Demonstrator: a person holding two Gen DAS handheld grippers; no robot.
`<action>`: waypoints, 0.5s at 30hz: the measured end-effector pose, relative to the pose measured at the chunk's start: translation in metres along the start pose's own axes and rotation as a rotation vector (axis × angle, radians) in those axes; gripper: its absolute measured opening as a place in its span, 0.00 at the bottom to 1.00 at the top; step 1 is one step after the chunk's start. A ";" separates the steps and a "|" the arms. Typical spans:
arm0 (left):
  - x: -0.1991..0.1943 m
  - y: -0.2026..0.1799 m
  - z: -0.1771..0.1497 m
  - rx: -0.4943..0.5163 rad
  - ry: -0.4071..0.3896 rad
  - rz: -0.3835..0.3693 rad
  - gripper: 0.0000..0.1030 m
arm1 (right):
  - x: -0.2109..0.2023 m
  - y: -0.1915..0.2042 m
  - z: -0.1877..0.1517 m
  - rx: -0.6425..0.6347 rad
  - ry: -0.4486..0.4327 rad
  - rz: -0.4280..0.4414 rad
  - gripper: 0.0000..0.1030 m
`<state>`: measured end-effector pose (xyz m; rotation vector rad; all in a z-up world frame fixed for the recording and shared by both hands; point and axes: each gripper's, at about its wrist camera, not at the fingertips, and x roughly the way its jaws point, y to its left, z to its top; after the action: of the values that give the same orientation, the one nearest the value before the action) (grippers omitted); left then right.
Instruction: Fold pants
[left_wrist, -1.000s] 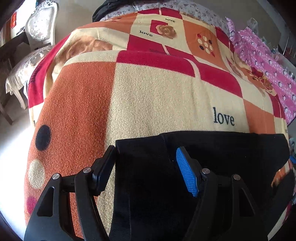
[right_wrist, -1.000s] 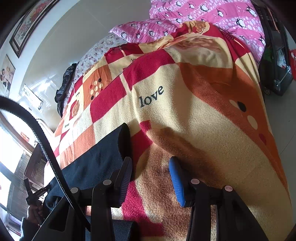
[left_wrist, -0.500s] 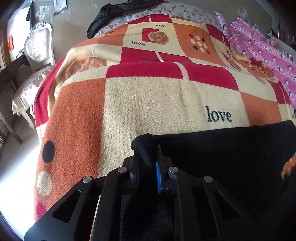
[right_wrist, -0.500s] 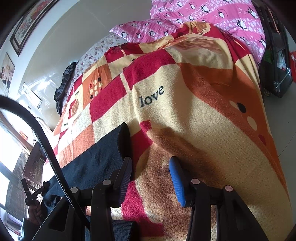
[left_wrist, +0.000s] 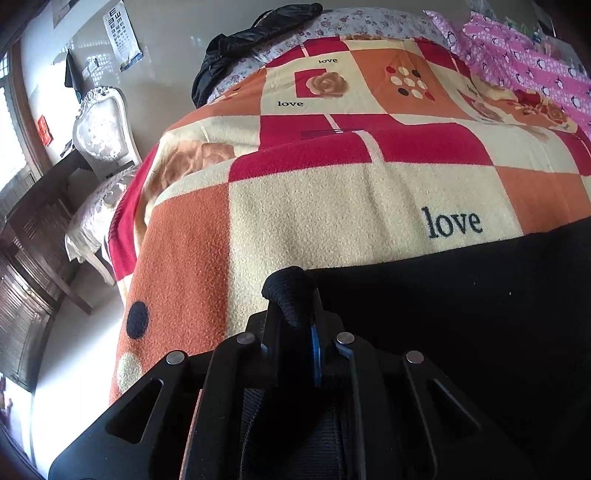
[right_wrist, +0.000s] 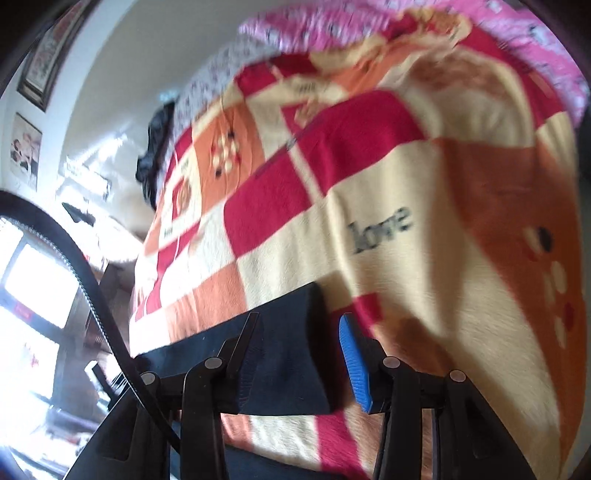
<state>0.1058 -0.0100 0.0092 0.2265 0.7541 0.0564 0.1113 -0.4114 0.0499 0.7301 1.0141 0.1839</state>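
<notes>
Pants (left_wrist: 461, 295) lie dark across the blanket (left_wrist: 332, 206). Left gripper (left_wrist: 295, 317), spread over the edge a second ago, has just clamped, jaws pinching a bunched corner of cloth. Right gripper (right_wrist: 303, 343), beside the other end before, now straddles it, jaws spread, pads not pressing; that view is blurred.

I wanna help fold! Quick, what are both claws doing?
Left claw: shut on a corner of the black pants.
Right claw: open, pants edge between its fingers, not pinched.
</notes>
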 end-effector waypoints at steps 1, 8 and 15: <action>0.000 -0.001 0.000 0.001 0.002 0.001 0.11 | 0.008 0.003 0.003 -0.003 0.027 0.005 0.40; 0.001 0.001 0.000 -0.012 0.007 0.000 0.11 | 0.057 0.023 0.022 -0.111 0.108 -0.127 0.40; 0.002 0.001 0.000 -0.015 0.016 -0.002 0.11 | 0.075 0.026 0.017 -0.179 0.144 -0.094 0.26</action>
<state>0.1068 -0.0088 0.0080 0.2111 0.7691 0.0624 0.1704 -0.3655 0.0187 0.5104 1.1501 0.2452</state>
